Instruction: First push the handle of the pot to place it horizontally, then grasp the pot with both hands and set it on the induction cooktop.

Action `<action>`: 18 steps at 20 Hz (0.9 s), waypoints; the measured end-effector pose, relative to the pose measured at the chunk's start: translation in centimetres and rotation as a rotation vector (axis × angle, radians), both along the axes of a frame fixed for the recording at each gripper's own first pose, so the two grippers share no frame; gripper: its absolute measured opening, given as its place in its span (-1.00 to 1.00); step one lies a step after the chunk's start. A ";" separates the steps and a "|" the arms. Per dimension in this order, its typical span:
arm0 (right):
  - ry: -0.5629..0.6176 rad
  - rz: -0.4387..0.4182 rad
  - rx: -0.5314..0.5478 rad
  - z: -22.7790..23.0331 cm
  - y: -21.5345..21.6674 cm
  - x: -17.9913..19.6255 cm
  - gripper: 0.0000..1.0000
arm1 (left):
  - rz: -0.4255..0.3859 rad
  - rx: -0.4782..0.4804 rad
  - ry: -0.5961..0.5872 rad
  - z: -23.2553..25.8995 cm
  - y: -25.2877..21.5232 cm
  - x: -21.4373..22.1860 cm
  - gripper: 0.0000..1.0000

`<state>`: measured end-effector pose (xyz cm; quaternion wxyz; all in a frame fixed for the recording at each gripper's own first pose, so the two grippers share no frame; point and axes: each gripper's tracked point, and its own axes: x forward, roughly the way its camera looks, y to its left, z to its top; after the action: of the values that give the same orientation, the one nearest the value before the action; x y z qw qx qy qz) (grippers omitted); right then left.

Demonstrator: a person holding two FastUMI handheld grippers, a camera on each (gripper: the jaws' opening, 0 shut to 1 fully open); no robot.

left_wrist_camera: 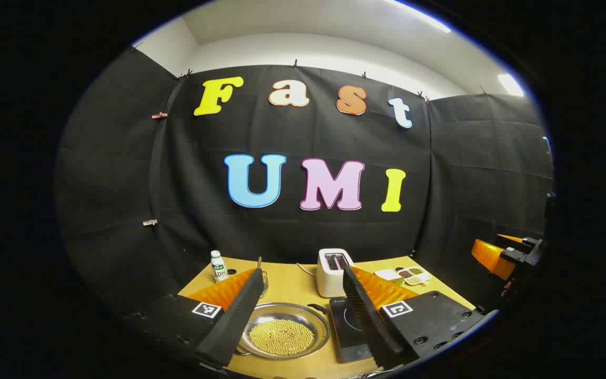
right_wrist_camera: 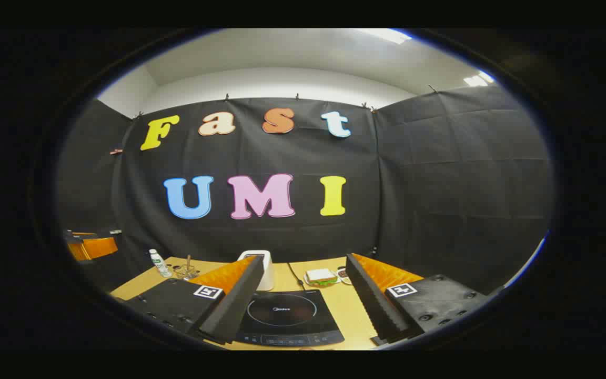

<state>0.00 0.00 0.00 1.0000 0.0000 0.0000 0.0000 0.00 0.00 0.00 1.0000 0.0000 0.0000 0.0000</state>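
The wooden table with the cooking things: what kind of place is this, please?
Probably a staged kitchen corner in a recording booth, not a real home. A light wooden table carries a shallow steel pot of yellow beads, a black induction cooktop and a white toaster, with black cloth walls around.

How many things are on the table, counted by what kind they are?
Cooking things: 3 (pot, induction cooktop, toaster)
Drink bottles: 1 (bottle)
Wire baskets: 1 (basket)
Food: 2 (sandwich, dish of beans)
Total: 7
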 end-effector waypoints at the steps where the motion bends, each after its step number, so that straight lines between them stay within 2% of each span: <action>1: 0.003 -0.002 0.003 0.0 0.0 0.2 0.94 | -0.002 0.001 0.003 -0.2 0.0 0.2 0.90; 2: 0.008 0.000 0.004 -0.1 0.1 0.3 0.89 | -0.008 -0.005 0.005 -0.2 -0.1 0.3 0.90; 3: 0.014 0.001 0.002 -0.3 0.2 0.4 0.94 | -0.011 -0.016 0.006 -0.5 -0.2 0.5 0.90; 7: 0.022 0.004 -0.017 -1.0 0.3 0.7 0.94 | -0.017 -0.043 0.012 -1.2 -0.1 0.8 0.90; 8: 0.026 0.005 -0.021 -1.1 0.4 0.7 0.94 | -0.013 -0.045 0.012 -1.3 0.2 0.9 0.96; 10: 0.033 0.008 -0.022 -1.6 0.5 0.8 0.94 | -0.004 -0.050 0.016 -1.6 0.6 1.2 0.86; 18: 0.067 0.025 -0.023 -2.9 1.0 1.3 0.95 | 0.013 -0.060 0.063 -4.0 1.6 1.6 0.91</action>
<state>1.33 1.02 -2.86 0.9993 -0.0113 0.0337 0.0126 1.55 1.64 -4.00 0.9990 -0.0298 0.0315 0.0064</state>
